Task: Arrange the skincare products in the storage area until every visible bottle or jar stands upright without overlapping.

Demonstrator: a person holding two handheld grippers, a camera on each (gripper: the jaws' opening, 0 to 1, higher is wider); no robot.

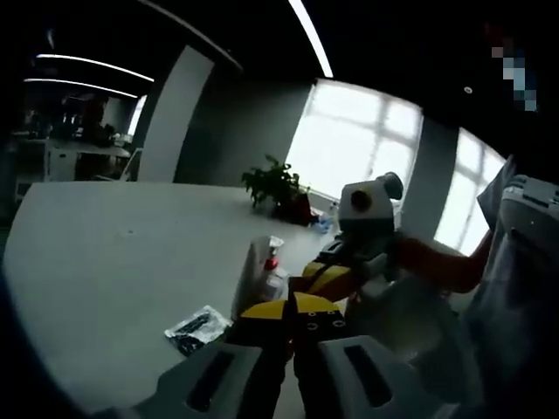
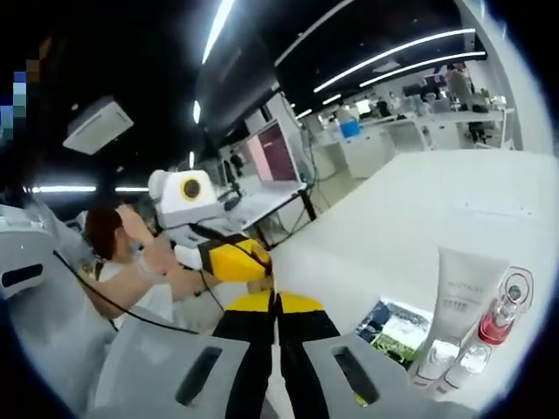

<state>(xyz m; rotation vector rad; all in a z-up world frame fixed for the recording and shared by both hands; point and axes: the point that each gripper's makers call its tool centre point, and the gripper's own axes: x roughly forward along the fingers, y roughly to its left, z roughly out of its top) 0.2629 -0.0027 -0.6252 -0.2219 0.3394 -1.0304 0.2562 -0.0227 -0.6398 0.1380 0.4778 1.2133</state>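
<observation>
White tube (image 2: 454,305) and pink bottle (image 2: 500,321) stand upright; both your claws look closed and empty, so next right the flat packet (image 2: 395,330).

Wide white table (image 2: 454,188): smooth, matt top. Tall white squeeze tube (image 2: 456,301): soft-looking matt plastic. Small clear bottle with red liquid (image 2: 501,319): glossy, glass-like. Flat dark printed sachet (image 2: 393,327): shiny foil-like film. Gripper jaws: matt grey plastic, yellow-and-black tips.
</observation>
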